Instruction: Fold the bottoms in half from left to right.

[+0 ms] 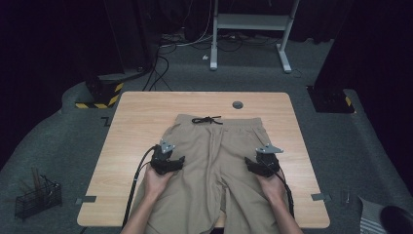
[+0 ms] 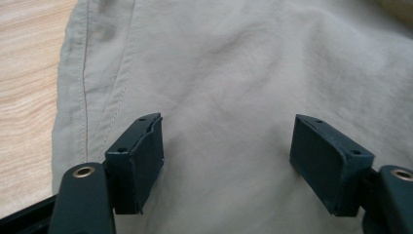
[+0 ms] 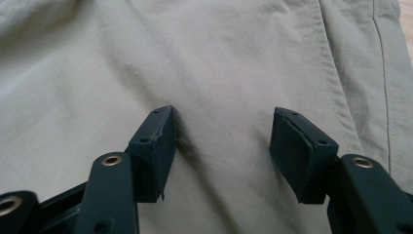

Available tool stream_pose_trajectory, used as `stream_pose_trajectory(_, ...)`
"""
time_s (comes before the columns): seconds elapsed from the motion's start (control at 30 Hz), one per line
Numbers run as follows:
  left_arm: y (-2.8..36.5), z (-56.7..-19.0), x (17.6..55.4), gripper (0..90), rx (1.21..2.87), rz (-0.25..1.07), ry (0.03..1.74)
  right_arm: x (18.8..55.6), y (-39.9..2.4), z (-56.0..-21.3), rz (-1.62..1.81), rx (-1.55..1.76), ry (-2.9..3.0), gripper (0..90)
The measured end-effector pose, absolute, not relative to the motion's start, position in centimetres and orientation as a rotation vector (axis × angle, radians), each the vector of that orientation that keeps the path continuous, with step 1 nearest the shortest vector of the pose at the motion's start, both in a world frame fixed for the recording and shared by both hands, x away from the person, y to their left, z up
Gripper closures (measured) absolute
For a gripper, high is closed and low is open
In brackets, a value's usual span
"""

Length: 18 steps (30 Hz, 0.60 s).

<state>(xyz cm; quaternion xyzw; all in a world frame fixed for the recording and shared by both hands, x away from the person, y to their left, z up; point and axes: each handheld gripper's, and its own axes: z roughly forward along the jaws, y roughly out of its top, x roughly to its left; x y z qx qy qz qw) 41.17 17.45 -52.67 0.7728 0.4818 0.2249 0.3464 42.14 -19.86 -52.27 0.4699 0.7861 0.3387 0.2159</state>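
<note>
item: shorts [image 1: 214, 161]
colour: khaki, black drawstring [image 1: 207, 120]
pose: spread flat, waistband far, legs toward near edge
place: middle of table [image 1: 141, 117], leg ends over near edge

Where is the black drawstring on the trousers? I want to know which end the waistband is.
In the high view the black drawstring lies at the far middle of the khaki trousers, on the waistband, just short of the table's grey grommet.

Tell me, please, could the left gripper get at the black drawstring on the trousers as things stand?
Probably yes: the left gripper rests open on the trousers, and only flat cloth lies between it and the drawstring.
</note>
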Motion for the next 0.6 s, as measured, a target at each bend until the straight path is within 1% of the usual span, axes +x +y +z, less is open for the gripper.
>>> stream_pose_trajectory(0.2,17.5,-52.7,39.8,27.8,2.009,0.583,1.246,41.2,-20.0,-52.3,0.94,1.295,2.185,42.3)
stream_pose_trajectory(0.53,17.4,-52.7,35.6,27.0,2.016,0.568,1.224,37.9,-20.7,-52.3,0.956,1.269,2.214,42.0)
stream_pose_trajectory(0.57,17.4,-52.7,35.6,28.4,2.016,0.568,1.224,37.7,-20.7,-52.3,0.958,1.265,2.217,41.8)
stream_pose_trajectory(0.6,17.5,-52.6,35.0,31.8,2.003,0.558,1.223,37.5,-20.7,-52.3,0.963,1.254,2.224,41.7)
